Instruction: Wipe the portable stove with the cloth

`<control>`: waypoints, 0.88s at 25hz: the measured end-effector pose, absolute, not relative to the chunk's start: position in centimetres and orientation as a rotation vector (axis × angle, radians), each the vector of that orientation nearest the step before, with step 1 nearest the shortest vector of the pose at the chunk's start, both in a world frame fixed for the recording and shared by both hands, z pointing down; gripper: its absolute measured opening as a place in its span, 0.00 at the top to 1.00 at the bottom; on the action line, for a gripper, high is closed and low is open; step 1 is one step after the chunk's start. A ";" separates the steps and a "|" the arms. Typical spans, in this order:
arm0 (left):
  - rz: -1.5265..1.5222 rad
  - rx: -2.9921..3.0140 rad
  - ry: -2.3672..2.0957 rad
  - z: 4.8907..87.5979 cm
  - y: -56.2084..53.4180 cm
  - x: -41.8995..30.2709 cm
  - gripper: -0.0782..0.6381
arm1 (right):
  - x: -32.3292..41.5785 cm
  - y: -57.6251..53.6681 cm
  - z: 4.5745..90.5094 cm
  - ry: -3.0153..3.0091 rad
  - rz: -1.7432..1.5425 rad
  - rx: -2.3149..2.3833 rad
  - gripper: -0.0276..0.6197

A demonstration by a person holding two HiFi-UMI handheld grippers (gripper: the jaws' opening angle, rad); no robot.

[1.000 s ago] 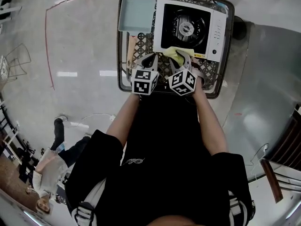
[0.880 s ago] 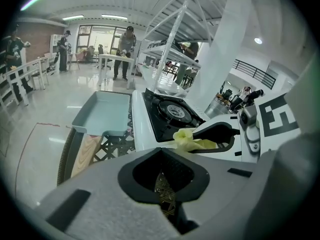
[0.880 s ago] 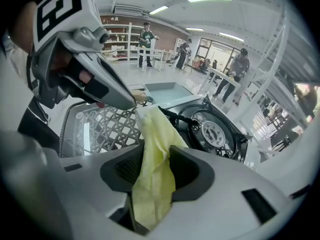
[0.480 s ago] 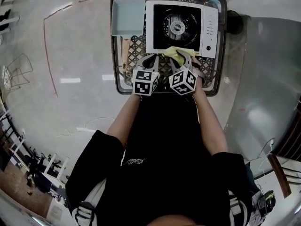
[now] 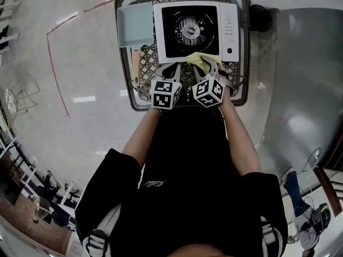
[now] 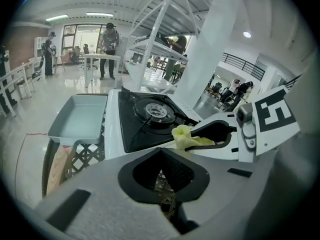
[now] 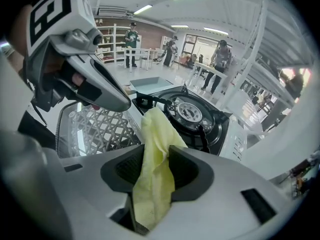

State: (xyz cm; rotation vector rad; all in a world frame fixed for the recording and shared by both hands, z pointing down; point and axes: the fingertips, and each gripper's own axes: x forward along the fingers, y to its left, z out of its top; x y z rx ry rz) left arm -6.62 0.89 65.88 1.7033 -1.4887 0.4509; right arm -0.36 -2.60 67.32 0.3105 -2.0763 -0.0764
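Yellow and crumpled, the soft cloth [image 5: 199, 60] lies in the head view at the near edge of the white portable stove [image 5: 190, 31] with its black top and round burner. The stove sits in a dark wire-lattice basket [image 5: 127, 84] beside a pale blue rectangular plastic tray [image 5: 135, 24]. The left gripper [image 5: 172, 67] and right gripper [image 5: 208, 64] reach side by side to that edge. From here I judge the wipe should run away from the person across the black top in overlapping strokes, skirting the raised burner supports. The jaw tips are too small in this view to tell whether the cloth touches the stove. In the left gripper view that claw is clenched tight on nothing, with lattice showing below its tips. It would serve best resting against the stove's side to steady it. The cloth's lower part is hidden behind the other gripper's finger. In the right gripper view the cloth is pinched between the jaws, which have just been tightening on it. A loose flap stands up in front of the burner. That flap should probably be laid flat and pressed lightly so the fabric wipes rather than drags or snags. It covers the stove's near rim, and no view is sharp enough to show any dirt.
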 end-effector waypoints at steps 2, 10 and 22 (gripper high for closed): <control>0.455 1.715 -1.482 65.8 0.5 -6.1 0.87 | 0.3 -3.0 67.3 -2.073 -0.068 0.329 0.72; 0.480 1.747 -1.444 65.8 -0.3 -4.3 0.87 | 2.6 -4.4 67.3 -2.061 -0.034 0.392 0.72; 0.510 1.786 -1.402 65.7 -1.5 -2.2 0.87 | 5.5 -6.1 66.9 -2.057 0.037 0.464 0.70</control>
